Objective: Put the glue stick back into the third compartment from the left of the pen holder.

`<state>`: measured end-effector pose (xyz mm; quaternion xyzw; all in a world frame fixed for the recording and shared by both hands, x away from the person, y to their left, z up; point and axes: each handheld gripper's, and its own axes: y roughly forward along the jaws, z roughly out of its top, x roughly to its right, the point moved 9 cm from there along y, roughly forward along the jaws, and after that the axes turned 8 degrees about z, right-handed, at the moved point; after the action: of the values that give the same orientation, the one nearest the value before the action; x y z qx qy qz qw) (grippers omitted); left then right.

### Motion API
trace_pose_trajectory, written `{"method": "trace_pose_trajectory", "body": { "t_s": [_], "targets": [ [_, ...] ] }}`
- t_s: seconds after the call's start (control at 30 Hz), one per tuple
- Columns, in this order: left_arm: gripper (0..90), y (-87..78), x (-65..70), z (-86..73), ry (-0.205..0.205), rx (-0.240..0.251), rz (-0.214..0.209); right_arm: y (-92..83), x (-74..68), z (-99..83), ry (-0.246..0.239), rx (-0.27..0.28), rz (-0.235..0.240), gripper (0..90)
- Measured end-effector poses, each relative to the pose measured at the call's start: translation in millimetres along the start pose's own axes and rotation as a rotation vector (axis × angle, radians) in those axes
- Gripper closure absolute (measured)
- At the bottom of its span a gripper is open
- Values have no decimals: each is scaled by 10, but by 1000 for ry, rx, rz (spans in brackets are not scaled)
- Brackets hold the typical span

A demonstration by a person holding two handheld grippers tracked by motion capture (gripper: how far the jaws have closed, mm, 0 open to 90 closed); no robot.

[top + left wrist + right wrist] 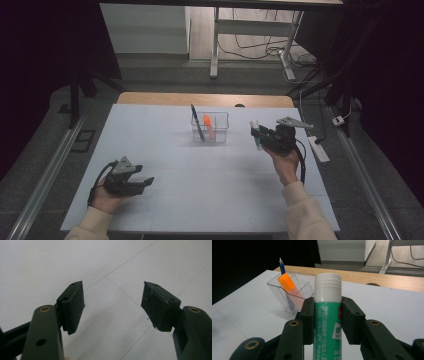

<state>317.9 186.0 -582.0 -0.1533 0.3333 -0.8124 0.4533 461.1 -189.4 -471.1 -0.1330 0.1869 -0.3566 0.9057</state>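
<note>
Right tongs [327, 315] clamp the glue stick [327, 312], green label legible up close; left tongs [113, 307] gape, nothing between them

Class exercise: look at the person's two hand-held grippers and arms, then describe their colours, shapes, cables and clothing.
Both the left gripper and the right gripper are black, each with two jaws ending in flat dark pads, brass-coloured pivot pins, a grey three-cornered plate on top and a trailing black cable. The sleeves are cream-coloured.
</note>
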Motion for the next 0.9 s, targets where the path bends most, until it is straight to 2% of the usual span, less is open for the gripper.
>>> {"method": "trace_pose_trajectory", "body": {
  "t_s": [0.4,0.9],
  "targets": [
    [351,-2,-11,-8,-1,-1,0,178,-57,102,-24,18,24,641],
    [351,6,-14,-12,-3,-4,4,303,-79,134,-40,26,39,641]
  ]
}}
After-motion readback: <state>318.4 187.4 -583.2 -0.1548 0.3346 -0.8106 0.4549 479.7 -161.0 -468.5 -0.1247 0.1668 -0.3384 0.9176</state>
